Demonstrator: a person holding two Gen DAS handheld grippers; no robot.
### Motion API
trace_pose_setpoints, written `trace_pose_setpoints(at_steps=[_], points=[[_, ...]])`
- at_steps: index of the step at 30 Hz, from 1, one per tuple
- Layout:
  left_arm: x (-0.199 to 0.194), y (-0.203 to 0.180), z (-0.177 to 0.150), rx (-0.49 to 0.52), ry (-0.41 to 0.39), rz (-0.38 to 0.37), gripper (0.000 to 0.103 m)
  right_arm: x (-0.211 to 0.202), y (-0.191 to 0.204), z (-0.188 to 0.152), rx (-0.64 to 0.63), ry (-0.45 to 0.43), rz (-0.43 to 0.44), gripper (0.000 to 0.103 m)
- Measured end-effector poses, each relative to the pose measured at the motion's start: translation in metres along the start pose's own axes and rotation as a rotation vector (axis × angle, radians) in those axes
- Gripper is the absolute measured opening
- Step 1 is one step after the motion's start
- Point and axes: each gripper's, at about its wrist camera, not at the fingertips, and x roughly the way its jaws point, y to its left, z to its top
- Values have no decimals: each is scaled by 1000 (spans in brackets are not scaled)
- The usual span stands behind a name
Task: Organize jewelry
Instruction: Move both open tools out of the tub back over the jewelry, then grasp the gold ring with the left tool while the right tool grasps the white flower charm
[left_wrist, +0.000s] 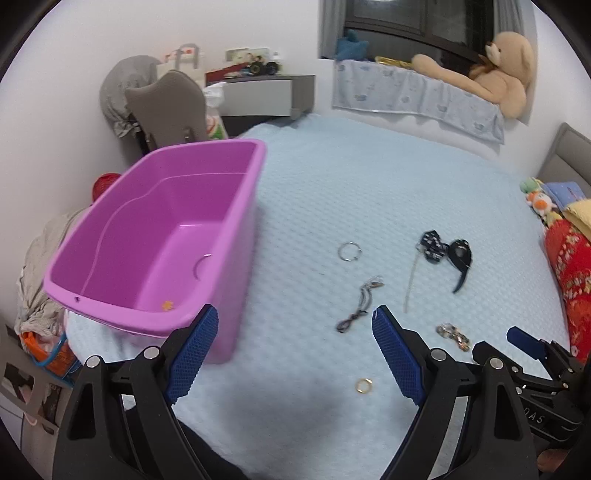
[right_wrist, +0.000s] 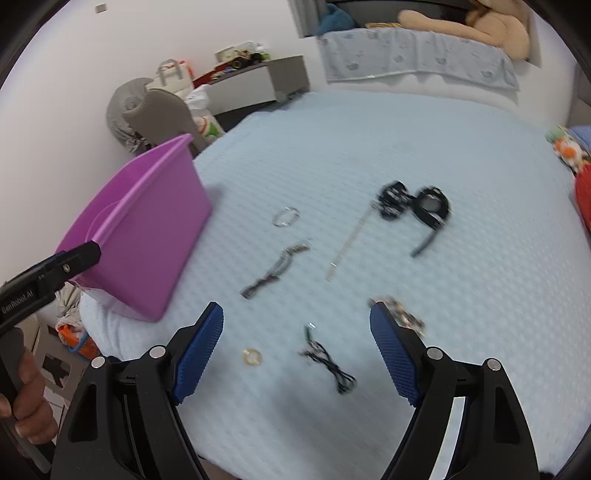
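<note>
A purple plastic bin (left_wrist: 155, 236) stands on the left of the bed; a small orange item (left_wrist: 167, 305) lies inside it. It also shows in the right wrist view (right_wrist: 147, 236). Jewelry lies scattered on the blue bedspread: a silver ring hoop (left_wrist: 349, 252), a dark cord necklace (left_wrist: 356, 306), a black watch (left_wrist: 460, 258), a beaded bracelet (left_wrist: 453, 335), a gold ring (left_wrist: 364, 385). In the right wrist view a gold ring (right_wrist: 252, 356) and a black cord (right_wrist: 328, 363) lie between the fingers. My left gripper (left_wrist: 295, 325) is open and empty. My right gripper (right_wrist: 295, 321) is open and empty above the bed.
A teddy bear (left_wrist: 495, 74) lies on the window ledge. A grey chair (left_wrist: 166, 107) and a desk (left_wrist: 258, 92) stand behind the bin. Toys and a red cushion (left_wrist: 569, 280) lie at the right edge. A basket (left_wrist: 48, 350) sits on the floor at left.
</note>
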Motion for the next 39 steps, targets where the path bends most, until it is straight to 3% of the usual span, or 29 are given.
trace_pose_setpoints(at_steps=[20, 28, 39], points=[[23, -84, -37, 132, 68, -112, 84, -25, -88, -59, 166, 30, -120, 78], [44, -90, -60, 149, 119, -120, 84, -26, -104, -78, 188, 39, -153, 78], [81, -84, -96, 139, 195, -112, 84, 6, -116, -101, 195, 98, -150, 78]])
